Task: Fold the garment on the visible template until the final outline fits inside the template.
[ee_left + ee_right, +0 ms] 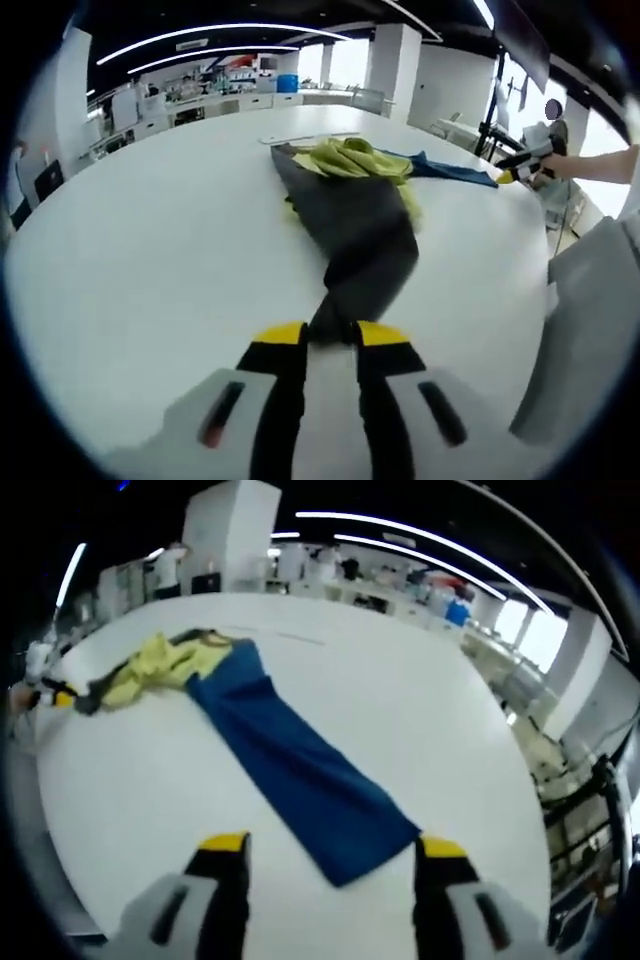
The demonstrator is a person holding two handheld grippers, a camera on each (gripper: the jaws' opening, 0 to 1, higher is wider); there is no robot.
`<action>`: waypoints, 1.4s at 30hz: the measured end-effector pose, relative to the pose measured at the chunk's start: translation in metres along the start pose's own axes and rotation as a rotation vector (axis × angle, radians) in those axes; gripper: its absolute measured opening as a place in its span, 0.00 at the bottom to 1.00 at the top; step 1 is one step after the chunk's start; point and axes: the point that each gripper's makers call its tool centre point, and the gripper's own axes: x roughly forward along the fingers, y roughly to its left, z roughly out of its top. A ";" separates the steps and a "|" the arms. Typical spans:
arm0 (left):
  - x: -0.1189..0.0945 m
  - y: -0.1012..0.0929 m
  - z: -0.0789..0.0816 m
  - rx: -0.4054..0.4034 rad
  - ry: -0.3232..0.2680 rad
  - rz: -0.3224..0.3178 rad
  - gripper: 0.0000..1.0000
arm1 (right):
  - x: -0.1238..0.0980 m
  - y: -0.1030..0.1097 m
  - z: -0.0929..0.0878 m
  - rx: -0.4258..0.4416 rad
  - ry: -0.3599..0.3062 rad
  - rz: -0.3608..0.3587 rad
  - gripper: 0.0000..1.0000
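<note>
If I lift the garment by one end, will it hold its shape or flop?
Likely floppy: the garment lies bunched in soft folds on the table, and its dark end pinched in the left gripper sags and tapers. Probably light, lying thin and flat ahead of the open right gripper. It may drag, not roll.

I see the multi-coloured cloth garment (355,215) lying on the round white table (150,250), one leg stretched toward my left gripper (330,335), whose jaws meet on its end. The other leg (290,765) runs toward my right gripper (335,845), its end between the spread jaws.
</note>
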 end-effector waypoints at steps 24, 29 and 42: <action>-0.033 0.025 0.011 -0.136 0.019 0.011 0.00 | -0.041 0.024 0.018 0.022 -0.083 -0.009 0.63; -0.046 0.037 0.017 -0.134 0.029 0.000 0.00 | -0.052 0.034 0.016 0.039 -0.101 -0.020 0.63; -0.079 0.078 0.045 -0.187 0.008 -0.031 0.00 | -0.077 0.085 -0.003 0.131 -0.110 -0.046 0.62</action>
